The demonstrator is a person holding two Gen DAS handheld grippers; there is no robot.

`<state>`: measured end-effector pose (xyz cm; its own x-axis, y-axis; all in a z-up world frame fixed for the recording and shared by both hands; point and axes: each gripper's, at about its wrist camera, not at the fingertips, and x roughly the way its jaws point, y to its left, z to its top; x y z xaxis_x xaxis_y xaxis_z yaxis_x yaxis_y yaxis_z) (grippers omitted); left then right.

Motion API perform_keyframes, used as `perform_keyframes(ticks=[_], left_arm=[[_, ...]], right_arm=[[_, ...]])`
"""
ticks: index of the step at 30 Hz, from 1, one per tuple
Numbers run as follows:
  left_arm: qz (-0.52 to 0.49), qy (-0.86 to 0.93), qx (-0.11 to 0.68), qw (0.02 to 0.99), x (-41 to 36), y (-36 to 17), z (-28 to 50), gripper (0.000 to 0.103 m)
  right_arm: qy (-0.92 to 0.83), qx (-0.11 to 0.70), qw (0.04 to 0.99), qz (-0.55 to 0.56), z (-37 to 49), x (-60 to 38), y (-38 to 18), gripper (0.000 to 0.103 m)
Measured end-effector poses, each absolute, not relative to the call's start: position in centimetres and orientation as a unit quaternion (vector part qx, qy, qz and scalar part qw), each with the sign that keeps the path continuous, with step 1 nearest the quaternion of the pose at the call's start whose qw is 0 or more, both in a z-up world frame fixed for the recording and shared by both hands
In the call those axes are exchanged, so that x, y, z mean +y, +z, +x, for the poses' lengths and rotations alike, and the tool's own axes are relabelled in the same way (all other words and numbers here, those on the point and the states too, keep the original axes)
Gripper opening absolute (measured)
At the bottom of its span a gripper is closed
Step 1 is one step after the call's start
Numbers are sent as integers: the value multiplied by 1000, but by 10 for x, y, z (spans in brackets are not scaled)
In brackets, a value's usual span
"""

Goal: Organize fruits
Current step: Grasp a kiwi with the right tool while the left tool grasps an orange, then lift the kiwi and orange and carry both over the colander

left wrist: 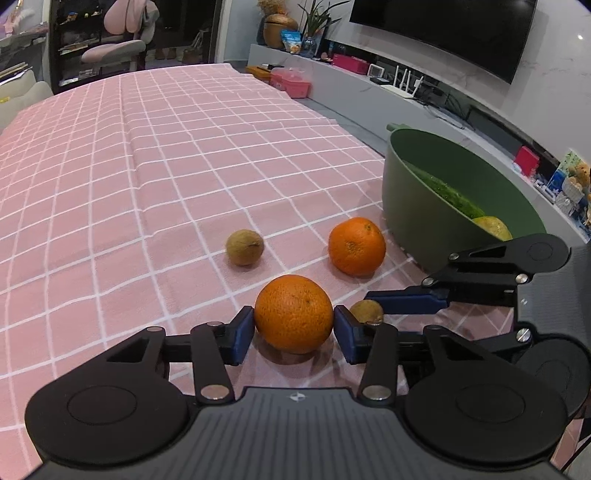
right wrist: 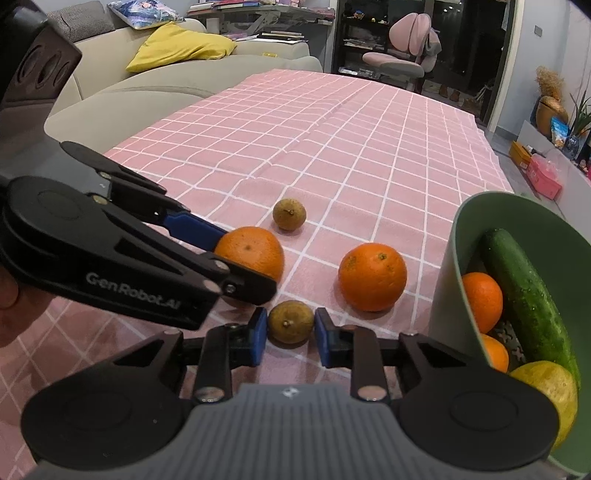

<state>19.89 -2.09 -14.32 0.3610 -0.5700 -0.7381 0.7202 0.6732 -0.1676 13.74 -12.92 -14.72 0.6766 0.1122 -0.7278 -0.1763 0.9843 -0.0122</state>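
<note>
Even indoor light from overhead; soft short shadows under my fruit on the desk point(left wrist: 147, 177). Both views sharp up close. Strong fisheye bending at edges, corners black. Far room dim, window point(right wrist: 465, 33) dark.

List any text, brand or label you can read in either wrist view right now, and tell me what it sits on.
"GenRobot.AI": white lettering on the black side of the left tongs, seen in the right wrist view.
A small white emblem, no letters, on the grey ribbed body behind the right tongs; the same emblem shows in the left wrist view.
Packages and boxes along the far shelf carry print too small and blurred to read.
No writing shows on the green bowl.
</note>
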Motion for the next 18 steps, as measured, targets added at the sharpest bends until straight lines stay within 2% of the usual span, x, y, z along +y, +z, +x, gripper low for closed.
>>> perform_keyframes(ticks=[11,18], left_arm=[[90,-341,385,852,15,-90,161,53],[67,-321,382,864,18,-57,99,53]], right_arm=[[115,384,914,-60,115,-129,-94,24],[124,389,912,-35,77,-164,-61,24]])
